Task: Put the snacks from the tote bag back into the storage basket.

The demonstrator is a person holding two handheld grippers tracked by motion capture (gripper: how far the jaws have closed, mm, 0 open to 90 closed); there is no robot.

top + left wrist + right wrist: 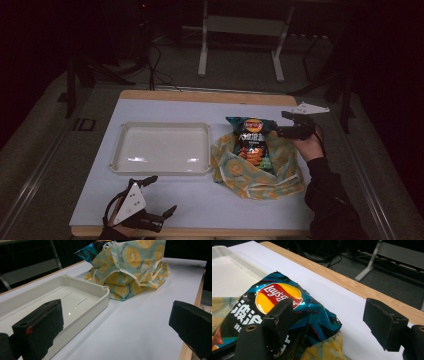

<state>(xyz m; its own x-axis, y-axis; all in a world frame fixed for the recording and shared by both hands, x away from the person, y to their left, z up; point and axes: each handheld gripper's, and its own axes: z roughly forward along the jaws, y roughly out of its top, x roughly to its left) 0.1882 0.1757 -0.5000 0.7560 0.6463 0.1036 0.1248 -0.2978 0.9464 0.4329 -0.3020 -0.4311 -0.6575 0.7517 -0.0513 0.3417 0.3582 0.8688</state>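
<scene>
A blue Lay's chip bag (252, 142) (277, 295) lies half inside a yellow-patterned cloth bag (260, 170) (130, 272) on the right of the white table. My right gripper (280, 124) (329, 312) hovers at the chip bag's far right corner. It is open: one jaw stands over the bag, the other over bare table, and neither pad presses on it. My left gripper (162, 194) (117, 322) rests near the front left edge, open and holding nothing, aimed toward the cloth bag.
A shallow white tray (160, 125) (105, 290) sits left of the cloth bag, with nothing in it. The table (165, 205) has a wooden rim. White stand legs (202, 55) are on the floor beyond the far edge.
</scene>
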